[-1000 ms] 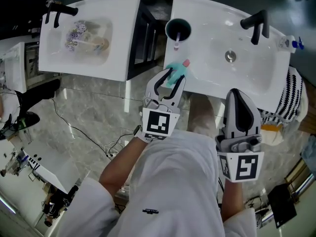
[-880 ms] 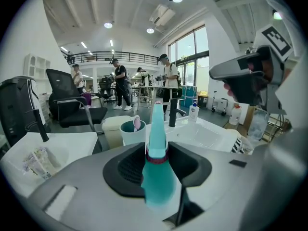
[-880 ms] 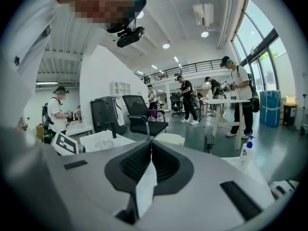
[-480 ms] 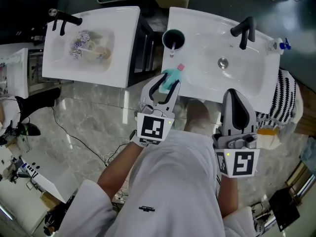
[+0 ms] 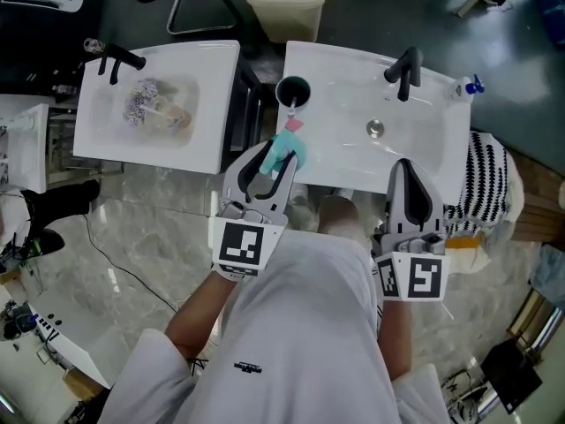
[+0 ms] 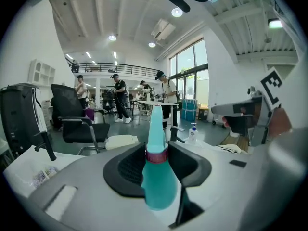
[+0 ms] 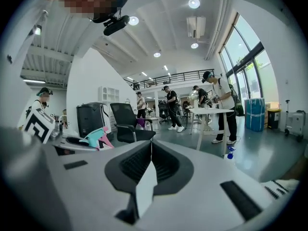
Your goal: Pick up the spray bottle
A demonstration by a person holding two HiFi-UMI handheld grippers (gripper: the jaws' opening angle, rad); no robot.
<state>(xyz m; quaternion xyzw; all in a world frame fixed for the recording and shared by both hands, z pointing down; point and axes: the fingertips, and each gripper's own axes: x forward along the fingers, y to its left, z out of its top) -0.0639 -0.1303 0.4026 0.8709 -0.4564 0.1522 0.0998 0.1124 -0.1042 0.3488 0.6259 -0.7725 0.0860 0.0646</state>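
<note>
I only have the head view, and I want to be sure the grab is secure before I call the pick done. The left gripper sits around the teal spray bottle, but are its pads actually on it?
Observer: Yes. In the left gripper view, the left gripper is closed on the spray bottle. Both pads press at its dark-red collar.
Operator: Is anything else between those pads?
Observer: No, only the bottle. Its teal body hangs below the pads and its narrow top rises above them.
Operator: And the right gripper?
Observer: The right gripper view shows the right gripper with its jaws together and nothing between them.
</note>
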